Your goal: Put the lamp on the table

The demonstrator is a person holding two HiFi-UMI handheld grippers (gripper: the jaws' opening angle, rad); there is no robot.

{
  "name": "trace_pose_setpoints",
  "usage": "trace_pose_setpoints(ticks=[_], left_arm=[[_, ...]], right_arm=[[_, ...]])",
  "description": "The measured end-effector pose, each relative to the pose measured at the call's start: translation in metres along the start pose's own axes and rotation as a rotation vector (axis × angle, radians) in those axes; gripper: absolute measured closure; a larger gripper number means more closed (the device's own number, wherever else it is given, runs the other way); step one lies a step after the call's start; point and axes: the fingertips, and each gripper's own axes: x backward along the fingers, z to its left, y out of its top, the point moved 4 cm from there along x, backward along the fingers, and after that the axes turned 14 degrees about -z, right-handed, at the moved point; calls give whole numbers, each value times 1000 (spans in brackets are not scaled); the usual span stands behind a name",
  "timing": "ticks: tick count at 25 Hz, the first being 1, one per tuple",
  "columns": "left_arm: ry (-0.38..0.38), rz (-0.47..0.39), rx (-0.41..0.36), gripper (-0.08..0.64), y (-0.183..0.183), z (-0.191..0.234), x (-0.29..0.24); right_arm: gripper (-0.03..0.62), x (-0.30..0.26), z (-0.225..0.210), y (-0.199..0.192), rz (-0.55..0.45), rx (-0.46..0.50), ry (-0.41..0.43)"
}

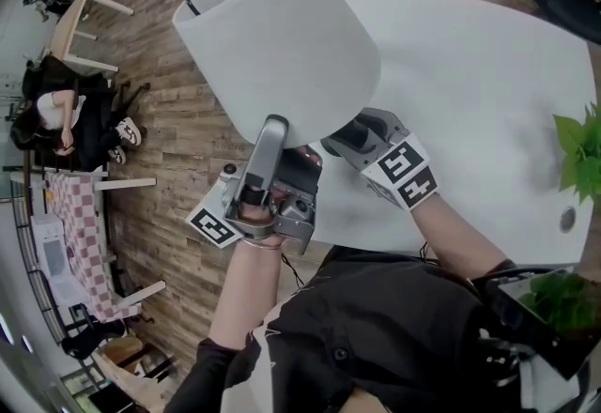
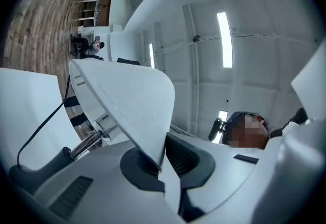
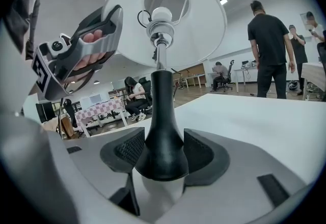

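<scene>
Two claws: both are clenched on the one lamp (image 1: 282, 36); neither is free.
Left claw (image 2: 158, 163): pinched shut on the thin lower rim of the shade (image 2: 127, 98). In the head view it reaches up to the shade from 6 o'clock.
Right claw (image 3: 160, 159): grasping the black stem (image 3: 160, 111) where it flares out, pads pressing from 3 and 9 o'clock.
Lamp's place: held in the air and tilted, with the shade leaning toward 11 o'clock in the head view, over the near edge of the desk (image 1: 470, 92). Its foot is hidden, so I judge it not yet set down.
Doing it well: let the right claw carry the weight and steer toward 3 o'clock, over bare desk. Use the left claw only to steady, since a shade rim likely dents or slips. Bring the stem upright before lowering, then free the shade first and the stem last.
Counts: lamp one; shade one; bulb (image 3: 162, 13) one; claws two; desk one; plant (image 1: 580, 150) clumps two, at the desk's 3 and 5 o'clock edge.
</scene>
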Motion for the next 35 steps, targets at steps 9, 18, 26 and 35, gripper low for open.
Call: trace_pose_setpoints(ticks=[9,18,26,35], left_arm=[[2,-14,-43,545,-12,1,4],[30,-75,-53,545,-16,-2,12],[34,-41,-70,541,-34,-6,17],[53,-66,-58,528,-31,-12,29]], right_arm=[[348,32,-18,-3,-18,-79,-65],[395,67,-19,12,-57,-84,-128],[528,106,-18,42,-177,-102,-175],[538,144,-6,54,-211,-75,-253]])
